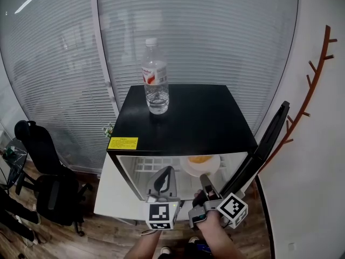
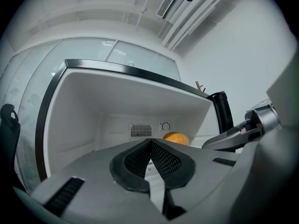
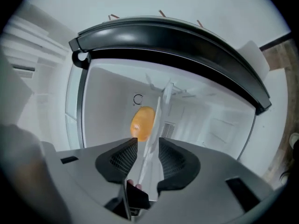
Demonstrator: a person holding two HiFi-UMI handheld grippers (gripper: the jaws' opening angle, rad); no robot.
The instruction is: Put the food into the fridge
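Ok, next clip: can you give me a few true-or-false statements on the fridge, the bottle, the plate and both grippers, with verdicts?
1. The fridge has its door open. True.
2. The water bottle stands inside the fridge. False: it stands upright on the fridge's black top.
3. The left gripper has its jaws together with nothing between them. True.
4. The plate with the orange food lies on the floor. False: it sits inside the fridge.
5. The right gripper is clamped shut on the plate. False: its jaws stand apart, with the plate's rim between them.
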